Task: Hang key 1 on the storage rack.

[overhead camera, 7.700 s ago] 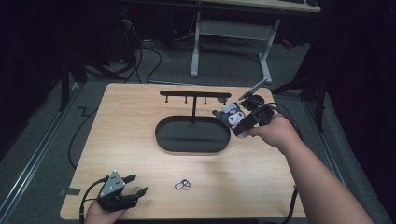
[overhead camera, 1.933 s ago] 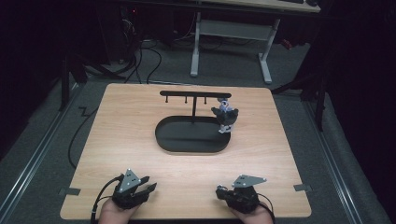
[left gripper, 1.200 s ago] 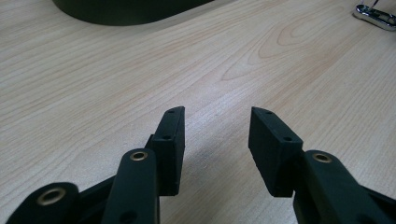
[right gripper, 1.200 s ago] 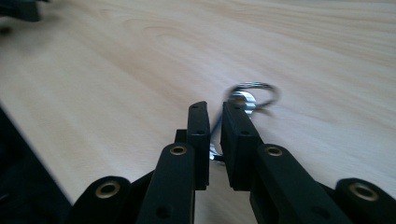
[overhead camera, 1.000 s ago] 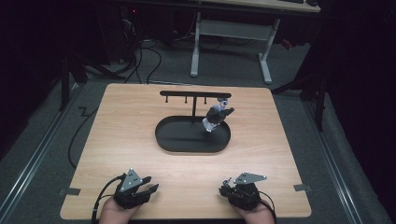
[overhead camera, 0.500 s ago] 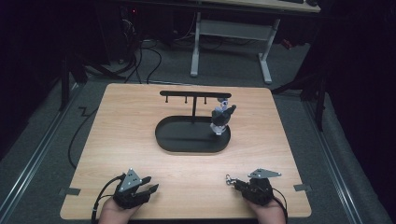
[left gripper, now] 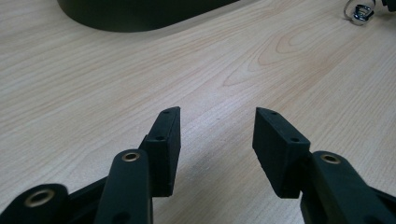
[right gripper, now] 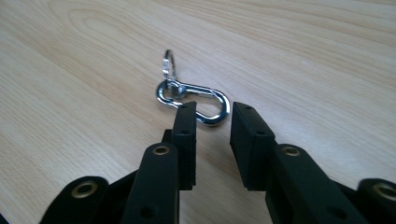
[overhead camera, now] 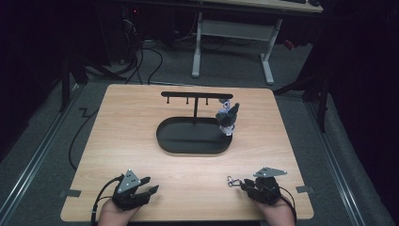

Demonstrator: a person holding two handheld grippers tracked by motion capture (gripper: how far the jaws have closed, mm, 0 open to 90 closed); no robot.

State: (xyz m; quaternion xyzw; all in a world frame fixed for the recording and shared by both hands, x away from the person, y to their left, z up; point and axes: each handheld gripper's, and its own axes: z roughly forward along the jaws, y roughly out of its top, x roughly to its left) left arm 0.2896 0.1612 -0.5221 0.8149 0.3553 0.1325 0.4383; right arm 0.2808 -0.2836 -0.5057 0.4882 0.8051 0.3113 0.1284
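Wood table (overhead camera: 141, 141), tool (right gripper: 212, 114) perhaps grazing clip (right gripper: 196, 98)

Dark room, grey floor (overhead camera: 42, 141) (cables), white desk frame (overhead camera: 235, 33)

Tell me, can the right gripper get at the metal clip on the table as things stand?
Probably yes: the right gripper has its jaws apart, just opened, right at the metal clip lying flat on bare table, nothing between.
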